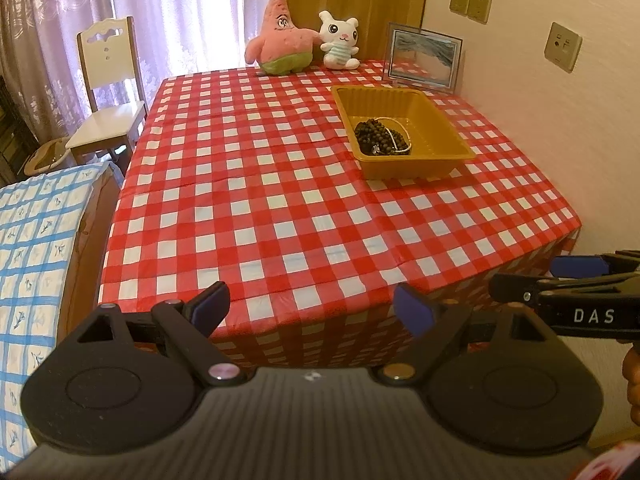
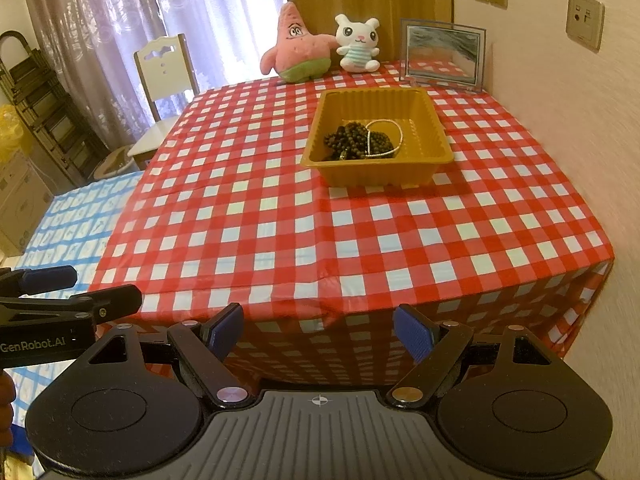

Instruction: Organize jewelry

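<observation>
Both tools held off the near edge of the surface, side by side, angled down. Left tool (image 1: 312,308) jaws spread wide, nothing between the blue pads. Right tool (image 2: 318,330) same, wide apart and empty. Checked red-white cloth (image 1: 280,200) covers the surface. Further in, toward the right wall, yellow tray (image 2: 438,136) holding the jewelry: dark bead strands (image 2: 352,140) piled in the near part, a thin pale chain (image 2: 396,136) looped over them. Far edge: pink star plush (image 2: 298,46), white rabbit plush (image 2: 358,46) touching it, picture frame (image 2: 442,54) by the wall. Chair (image 1: 108,92) behind, left.
</observation>
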### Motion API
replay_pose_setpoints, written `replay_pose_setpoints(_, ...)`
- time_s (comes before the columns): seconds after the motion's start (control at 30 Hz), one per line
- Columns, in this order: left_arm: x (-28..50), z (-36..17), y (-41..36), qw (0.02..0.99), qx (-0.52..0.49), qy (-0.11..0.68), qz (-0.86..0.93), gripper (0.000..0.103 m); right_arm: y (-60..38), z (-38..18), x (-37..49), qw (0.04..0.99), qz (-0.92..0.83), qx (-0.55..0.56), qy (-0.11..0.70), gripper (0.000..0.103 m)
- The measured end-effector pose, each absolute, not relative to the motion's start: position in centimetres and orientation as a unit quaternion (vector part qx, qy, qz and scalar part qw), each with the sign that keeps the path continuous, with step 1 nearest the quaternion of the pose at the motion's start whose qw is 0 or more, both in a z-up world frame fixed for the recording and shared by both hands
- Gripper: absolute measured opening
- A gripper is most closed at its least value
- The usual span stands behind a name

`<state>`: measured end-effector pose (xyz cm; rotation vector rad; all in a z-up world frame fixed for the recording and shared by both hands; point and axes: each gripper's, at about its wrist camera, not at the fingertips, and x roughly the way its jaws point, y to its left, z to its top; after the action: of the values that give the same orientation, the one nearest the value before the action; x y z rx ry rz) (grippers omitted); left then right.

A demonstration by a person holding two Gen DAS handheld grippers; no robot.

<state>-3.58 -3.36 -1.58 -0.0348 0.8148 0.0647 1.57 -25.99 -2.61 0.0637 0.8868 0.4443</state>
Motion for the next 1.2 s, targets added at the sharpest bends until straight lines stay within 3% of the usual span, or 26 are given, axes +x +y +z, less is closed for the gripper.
replay_pose_setpoints(1.2,-3.54,-1.16,-2.91,0.92,-0.015,0.392,0.03,0.088,-25.78,-2.48,1.64,0.879,0.213,0.031,0.425,0.082)
